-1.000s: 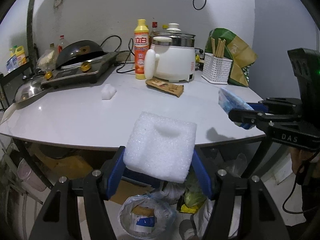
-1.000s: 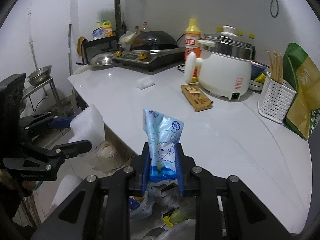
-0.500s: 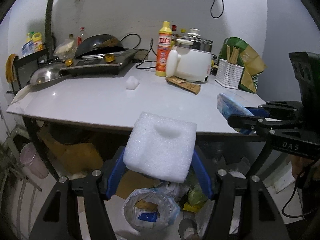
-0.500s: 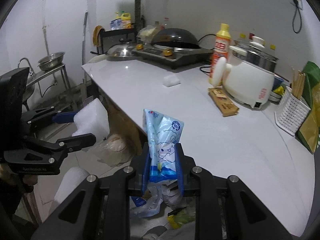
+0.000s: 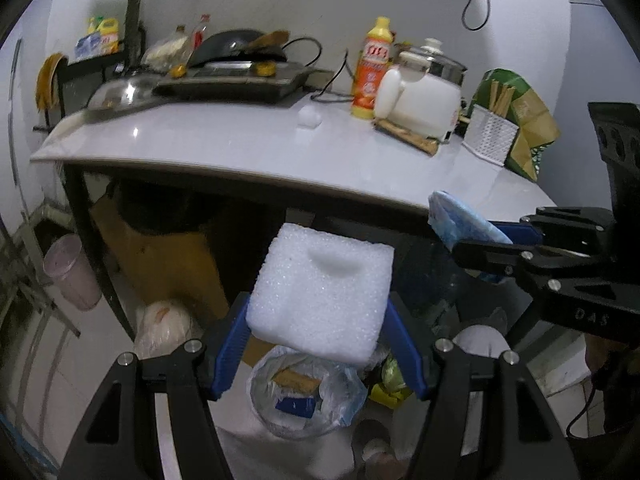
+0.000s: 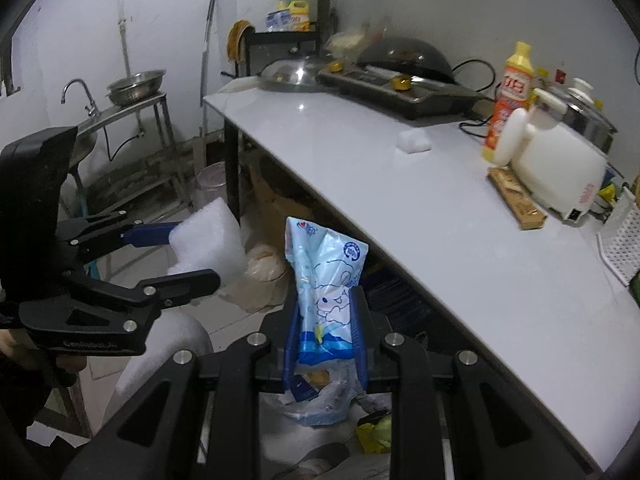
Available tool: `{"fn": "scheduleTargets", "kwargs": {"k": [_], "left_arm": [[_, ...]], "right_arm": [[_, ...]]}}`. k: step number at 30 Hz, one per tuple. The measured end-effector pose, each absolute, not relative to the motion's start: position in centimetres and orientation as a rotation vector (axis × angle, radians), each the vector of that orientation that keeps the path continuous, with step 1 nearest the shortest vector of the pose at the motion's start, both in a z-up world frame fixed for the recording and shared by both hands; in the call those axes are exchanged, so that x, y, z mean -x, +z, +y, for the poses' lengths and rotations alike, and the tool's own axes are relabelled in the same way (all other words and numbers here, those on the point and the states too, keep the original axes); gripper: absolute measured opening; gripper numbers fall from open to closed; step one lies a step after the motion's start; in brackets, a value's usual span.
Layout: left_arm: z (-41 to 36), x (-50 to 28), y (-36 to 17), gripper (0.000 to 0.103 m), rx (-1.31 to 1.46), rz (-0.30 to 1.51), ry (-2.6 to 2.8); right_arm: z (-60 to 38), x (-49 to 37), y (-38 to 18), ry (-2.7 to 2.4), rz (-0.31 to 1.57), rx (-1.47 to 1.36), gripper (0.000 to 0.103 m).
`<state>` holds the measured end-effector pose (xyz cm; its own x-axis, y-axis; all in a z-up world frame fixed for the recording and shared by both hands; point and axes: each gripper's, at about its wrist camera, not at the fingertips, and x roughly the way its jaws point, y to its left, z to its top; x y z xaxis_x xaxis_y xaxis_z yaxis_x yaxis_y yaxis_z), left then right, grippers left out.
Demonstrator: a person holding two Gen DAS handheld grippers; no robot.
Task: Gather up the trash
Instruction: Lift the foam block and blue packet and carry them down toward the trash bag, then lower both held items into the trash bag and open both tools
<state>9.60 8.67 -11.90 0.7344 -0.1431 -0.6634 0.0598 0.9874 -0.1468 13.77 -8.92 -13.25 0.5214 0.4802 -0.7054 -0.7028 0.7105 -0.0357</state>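
Observation:
My left gripper [image 5: 318, 334] is shut on a white foam block [image 5: 320, 292], held below the table edge and above a bin lined with a clear bag [image 5: 306, 396] on the floor. The block also shows in the right wrist view [image 6: 208, 240]. My right gripper [image 6: 326, 332] is shut on a blue printed plastic wrapper [image 6: 326, 280], held off the table front over the same bin [image 6: 320, 396]. The wrapper shows at the right of the left wrist view [image 5: 460, 226]. A small white foam piece [image 5: 310, 117] and a brown packet [image 5: 408, 138] lie on the table.
The white table [image 6: 460, 248] carries a stove with a wok [image 5: 240, 76], a yellow bottle [image 5: 370, 68], a white rice cooker [image 5: 424, 96] and a chopstick basket [image 5: 490, 136]. Cardboard, bags and a pink cup [image 5: 72, 272] sit under the table. A sink stand [image 6: 128, 100] is at the left.
Both grippers have pulled back from the table and dropped lower, still holding the foam block and the wrapper. The bin below has come closer into view.

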Motion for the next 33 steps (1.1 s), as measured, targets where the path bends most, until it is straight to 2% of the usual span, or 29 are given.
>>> {"fn": "scheduleTargets", "kwargs": {"k": [33], "left_arm": [[11.2,-13.1,-25.7,0.065,0.233,1.039,-0.068]], "right_arm": [[-4.8,-17.3,-26.3,0.775,0.997,0.374,0.021]]}}
